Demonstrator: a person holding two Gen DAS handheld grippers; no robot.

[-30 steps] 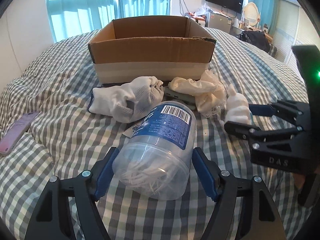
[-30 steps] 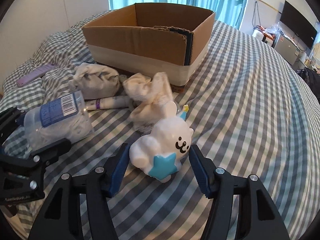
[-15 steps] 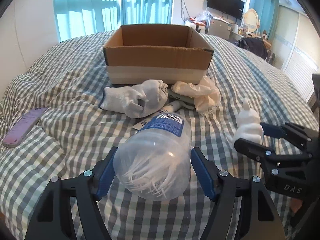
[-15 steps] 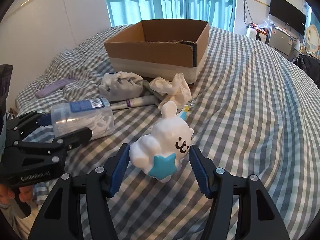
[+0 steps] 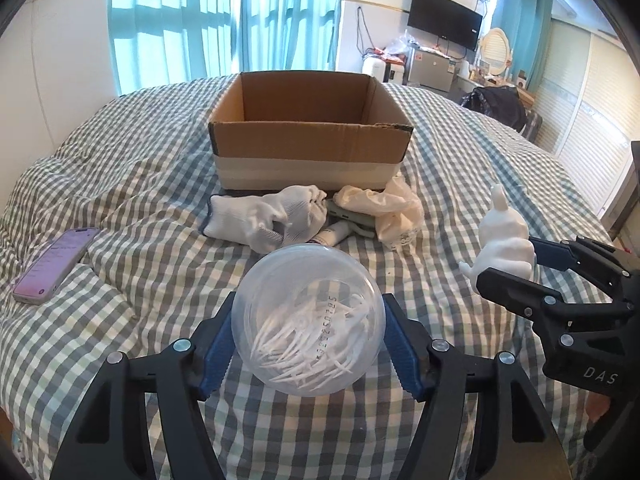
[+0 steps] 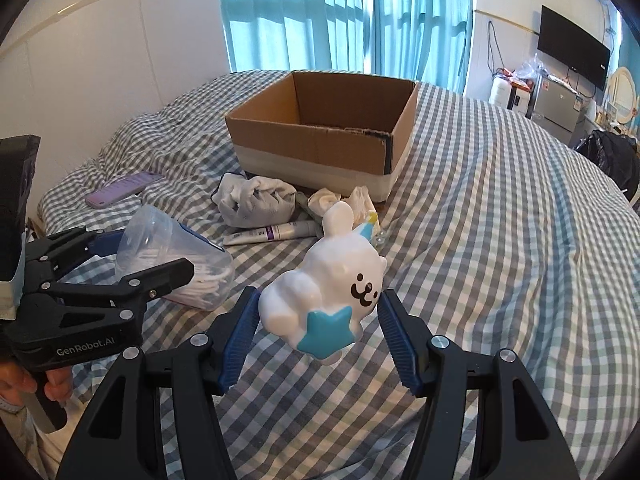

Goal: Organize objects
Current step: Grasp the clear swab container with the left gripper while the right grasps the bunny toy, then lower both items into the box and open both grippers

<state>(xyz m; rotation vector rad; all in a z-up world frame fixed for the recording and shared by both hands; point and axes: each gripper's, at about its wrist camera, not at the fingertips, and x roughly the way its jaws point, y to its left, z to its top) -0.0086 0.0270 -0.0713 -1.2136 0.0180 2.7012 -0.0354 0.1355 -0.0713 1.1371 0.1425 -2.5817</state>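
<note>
Right wrist view: white rabbit figurine (image 6: 328, 280) with blue star, lifted above the checkered bed (image 6: 500, 240), clamped by right gripper (image 6: 320, 320). Left gripper (image 5: 308, 336) clamps clear swab jar (image 5: 308, 320) near cardboard box (image 5: 312, 140).

A home bedroom: checked bed (image 5: 132, 184), teal curtains (image 6: 320, 12), wall television (image 5: 444, 24).

White lettering "GenRobot.AI" on the left hand-held gripper (image 6: 160, 280), lower left of frame. "DAS" on the right hand-held gripper (image 5: 516, 264), lower right. Jar (image 5: 308, 320) digits unreadable.
</note>
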